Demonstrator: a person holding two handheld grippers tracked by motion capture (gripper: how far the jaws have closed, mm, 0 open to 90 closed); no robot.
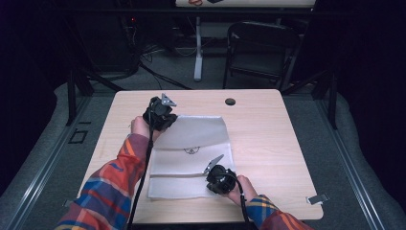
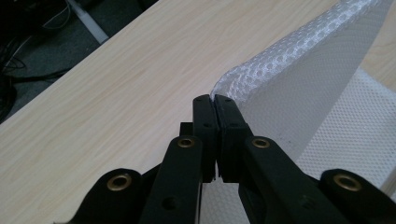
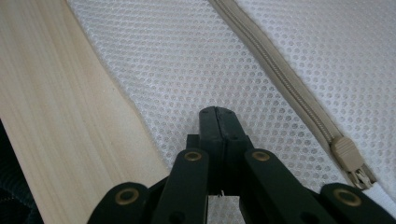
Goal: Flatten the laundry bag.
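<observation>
A white mesh bag (image 1: 191, 143) lies flat on the pale wooden table (image 1: 268, 129), with a small dark logo at its middle. My left gripper (image 1: 170, 120) is shut on the bag's far left corner (image 2: 243, 74) and holds that corner up off the table, so the mesh folds upward. My right gripper (image 1: 209, 184) is shut, its tips (image 3: 217, 112) down over the bag's near strip of mesh (image 3: 177, 70). I cannot tell whether it pinches the cloth. A beige zipper (image 3: 275, 79) runs beside it, with the pull (image 3: 348, 158) close to the jaws.
A dark round hole (image 1: 230, 101) sits near the table's far edge. A small grey clip (image 1: 317, 198) lies at the near right corner. A black chair (image 1: 261, 48) and a table leg (image 1: 198, 48) stand on the floor beyond.
</observation>
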